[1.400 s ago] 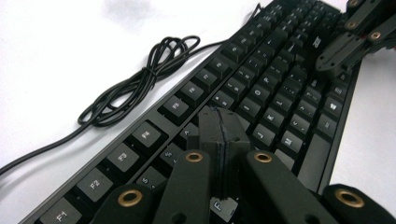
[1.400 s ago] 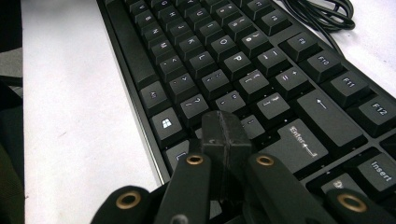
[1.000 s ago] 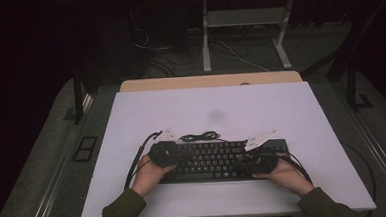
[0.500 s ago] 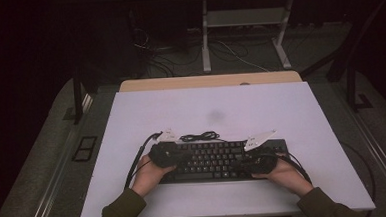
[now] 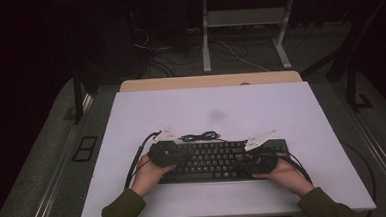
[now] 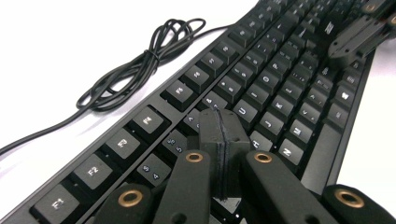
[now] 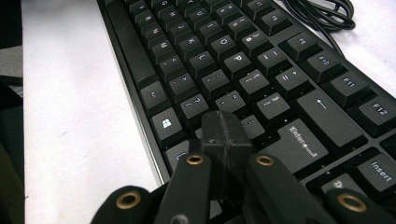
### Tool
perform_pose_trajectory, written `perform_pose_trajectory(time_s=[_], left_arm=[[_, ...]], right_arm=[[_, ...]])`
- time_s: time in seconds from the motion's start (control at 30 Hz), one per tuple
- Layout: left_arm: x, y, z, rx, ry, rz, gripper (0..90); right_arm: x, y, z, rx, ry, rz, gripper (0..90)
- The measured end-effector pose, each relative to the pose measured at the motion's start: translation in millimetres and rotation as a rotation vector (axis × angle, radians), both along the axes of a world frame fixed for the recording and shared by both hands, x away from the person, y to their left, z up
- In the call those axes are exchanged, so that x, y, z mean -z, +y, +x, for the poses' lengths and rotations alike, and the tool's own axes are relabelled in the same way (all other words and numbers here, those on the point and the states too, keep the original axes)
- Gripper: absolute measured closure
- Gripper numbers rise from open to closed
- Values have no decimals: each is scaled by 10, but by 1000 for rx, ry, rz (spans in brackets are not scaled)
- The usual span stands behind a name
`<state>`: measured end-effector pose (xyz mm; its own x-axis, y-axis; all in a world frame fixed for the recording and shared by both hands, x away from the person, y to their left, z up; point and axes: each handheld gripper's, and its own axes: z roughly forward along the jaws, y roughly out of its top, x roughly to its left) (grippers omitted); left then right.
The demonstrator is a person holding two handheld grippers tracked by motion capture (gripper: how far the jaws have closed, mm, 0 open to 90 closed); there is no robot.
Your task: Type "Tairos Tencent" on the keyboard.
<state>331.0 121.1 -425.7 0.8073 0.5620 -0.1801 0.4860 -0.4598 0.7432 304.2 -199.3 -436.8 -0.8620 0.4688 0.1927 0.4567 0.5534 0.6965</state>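
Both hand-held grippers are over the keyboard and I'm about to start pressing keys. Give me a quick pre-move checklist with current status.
1. Left hand-held gripper jaws shut to a single tip: ok.
2. Right hand-held gripper jaws shut: ok.
3. Keyboard lying flat on the table: ok.
4. Keyboard cable bundled behind the keyboard, off the keys: ok.
5. Left tip lined up over one key, near the number row: cannot tell which key.
6. Right tip touching a key near Enter: cannot tell.

You made no visible change over the last second: your left gripper (image 5: 176, 154) and right gripper (image 5: 249, 161) were where they had been, closed over the keyboard (image 5: 211, 160).
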Motion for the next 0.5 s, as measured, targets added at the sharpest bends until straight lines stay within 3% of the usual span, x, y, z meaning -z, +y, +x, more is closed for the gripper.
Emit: perform_pose_trajectory(time_s=[0.13,0.27,0.5], left_arm=[[-28,25,-8,-5,-3,-20,893],[-76,73,-22,-4,-15,-41,800],[-108,141,-71,-12,-38,-48,476]], right_arm=[[0,2,-1,0,-1,1,892],[1,1,-1,0,-1,1,892],[1,1,-2,1,-3,1,892]])
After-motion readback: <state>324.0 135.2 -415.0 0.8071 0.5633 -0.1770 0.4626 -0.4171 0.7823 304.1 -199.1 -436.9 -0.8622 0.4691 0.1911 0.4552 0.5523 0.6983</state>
